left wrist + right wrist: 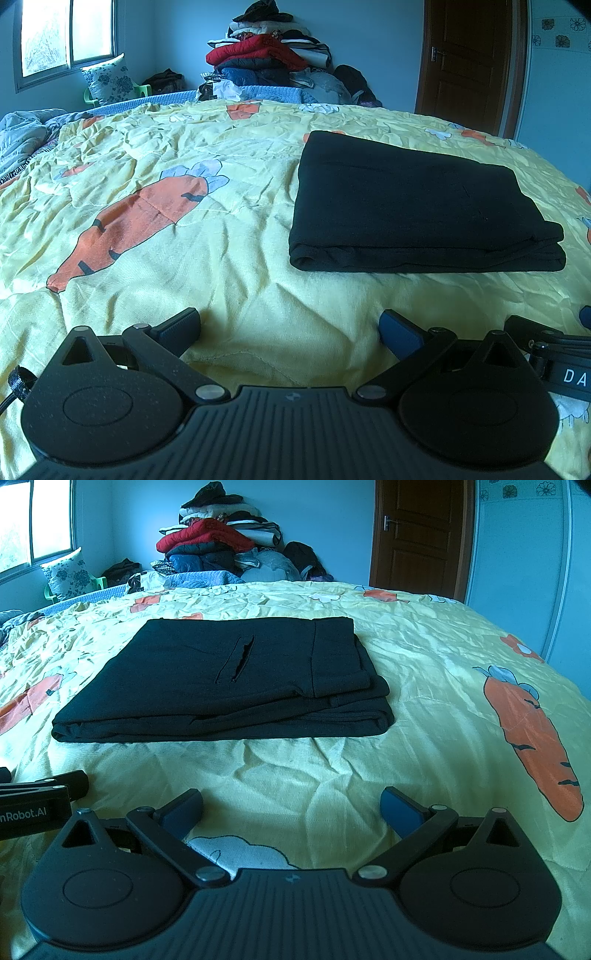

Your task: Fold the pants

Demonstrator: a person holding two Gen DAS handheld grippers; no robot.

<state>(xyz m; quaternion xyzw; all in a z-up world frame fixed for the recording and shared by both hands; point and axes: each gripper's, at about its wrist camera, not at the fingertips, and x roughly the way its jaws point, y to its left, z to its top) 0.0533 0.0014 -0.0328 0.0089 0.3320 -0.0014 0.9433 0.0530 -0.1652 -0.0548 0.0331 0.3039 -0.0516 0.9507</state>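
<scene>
- My left gripper (pixel 290 326) is low and level, its two fingers spread wide apart with nothing between them.
- Its blue pads (pixel 400 332) face inward across the gap, touching nothing.
- My right gripper (pixel 291 806) is in the same pose: fingers spread wide, pads bare, nothing held.
- Both grippers sit side by side, pointing the same way.
- From my left wrist view, part of the right gripper shows at the right edge; from my right wrist view, part of the left gripper shows at the left edge, just beside me.
</scene>
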